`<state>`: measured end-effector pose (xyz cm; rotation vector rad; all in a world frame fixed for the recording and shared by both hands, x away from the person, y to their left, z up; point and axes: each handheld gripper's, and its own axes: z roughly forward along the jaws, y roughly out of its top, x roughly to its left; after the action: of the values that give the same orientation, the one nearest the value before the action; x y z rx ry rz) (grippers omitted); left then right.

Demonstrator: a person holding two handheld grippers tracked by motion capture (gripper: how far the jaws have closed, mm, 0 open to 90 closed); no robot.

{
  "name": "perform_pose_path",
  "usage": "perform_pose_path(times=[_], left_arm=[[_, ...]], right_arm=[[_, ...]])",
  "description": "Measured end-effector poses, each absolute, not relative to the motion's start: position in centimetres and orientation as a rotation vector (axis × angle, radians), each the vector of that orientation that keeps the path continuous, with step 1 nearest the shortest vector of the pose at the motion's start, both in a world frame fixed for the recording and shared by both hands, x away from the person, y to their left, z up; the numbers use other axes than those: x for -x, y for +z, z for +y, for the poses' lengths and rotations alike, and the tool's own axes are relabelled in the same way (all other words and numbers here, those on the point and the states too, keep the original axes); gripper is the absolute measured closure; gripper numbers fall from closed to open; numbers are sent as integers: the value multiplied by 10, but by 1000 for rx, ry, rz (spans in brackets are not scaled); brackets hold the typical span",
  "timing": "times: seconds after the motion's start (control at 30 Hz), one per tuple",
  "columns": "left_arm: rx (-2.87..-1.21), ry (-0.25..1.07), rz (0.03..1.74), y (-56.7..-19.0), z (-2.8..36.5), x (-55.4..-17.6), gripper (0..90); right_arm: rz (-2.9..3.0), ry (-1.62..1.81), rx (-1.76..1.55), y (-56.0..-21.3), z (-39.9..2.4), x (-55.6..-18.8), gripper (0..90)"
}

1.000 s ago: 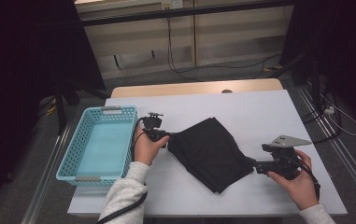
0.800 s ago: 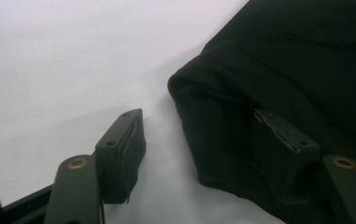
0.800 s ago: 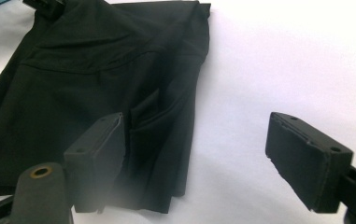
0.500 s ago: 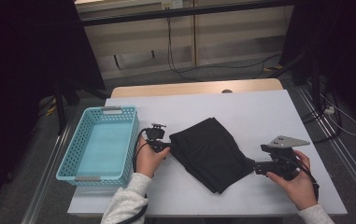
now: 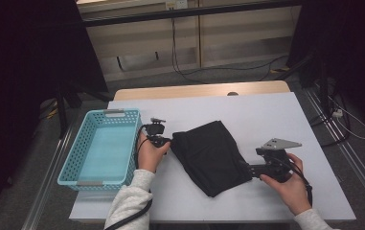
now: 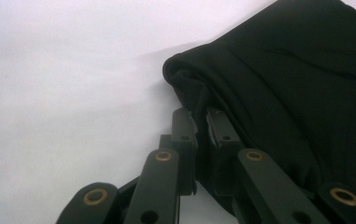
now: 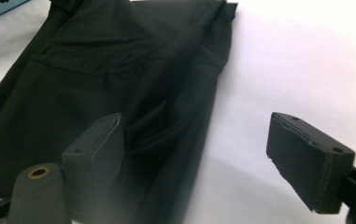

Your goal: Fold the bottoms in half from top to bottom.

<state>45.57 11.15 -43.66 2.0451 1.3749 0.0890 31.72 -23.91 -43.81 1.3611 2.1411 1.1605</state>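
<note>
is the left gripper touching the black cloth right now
Touching. In the left gripper view, the left gripper has just closed its jaws, and they pinch a fold at the edge of the black cloth.

From my seat, the black garment (image 6: 297, 84) runs off the left gripper view's right edge, hiding the desk (image 6: 63, 70) beneath.

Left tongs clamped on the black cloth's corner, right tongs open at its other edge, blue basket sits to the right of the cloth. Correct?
One thing is off: the basket sits to the left of the cloth, beside the left tongs, as the high view shows. The rest holds: left tongs clamped on the cloth's corner, right tongs open at its other edge.
</note>
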Motion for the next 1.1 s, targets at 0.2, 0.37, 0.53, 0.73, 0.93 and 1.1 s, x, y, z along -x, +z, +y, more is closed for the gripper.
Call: perform_pose_path(times=[0.2, 0.37, 0.53, 0.73, 0.93, 1.1], left_arm=[[-2046, 82, 1371, -436, 113, -453, 829], [-2036, 75, 1362, -438, 115, -455, 829], [-2038, 81, 1353, -438, 115, -454, 829], [-2033, 80, 1348, -437, 116, -455, 832], [-2025, 70, 1354, -436, 116, -456, 834], [-2022, 79, 1347, -433, 117, -456, 833]], right_arm=[[2162, 1150, -1384, -445, -222, -329, 196], [2204, 1061, -1414, -455, -212, -339, 205], [2216, 1022, -1428, -461, -210, -341, 224], [2225, 1070, -1403, -461, -208, -335, 454], [2227, 1172, -1394, -464, -206, -330, 723], [2269, 1206, -1404, -462, -203, -327, 759]])
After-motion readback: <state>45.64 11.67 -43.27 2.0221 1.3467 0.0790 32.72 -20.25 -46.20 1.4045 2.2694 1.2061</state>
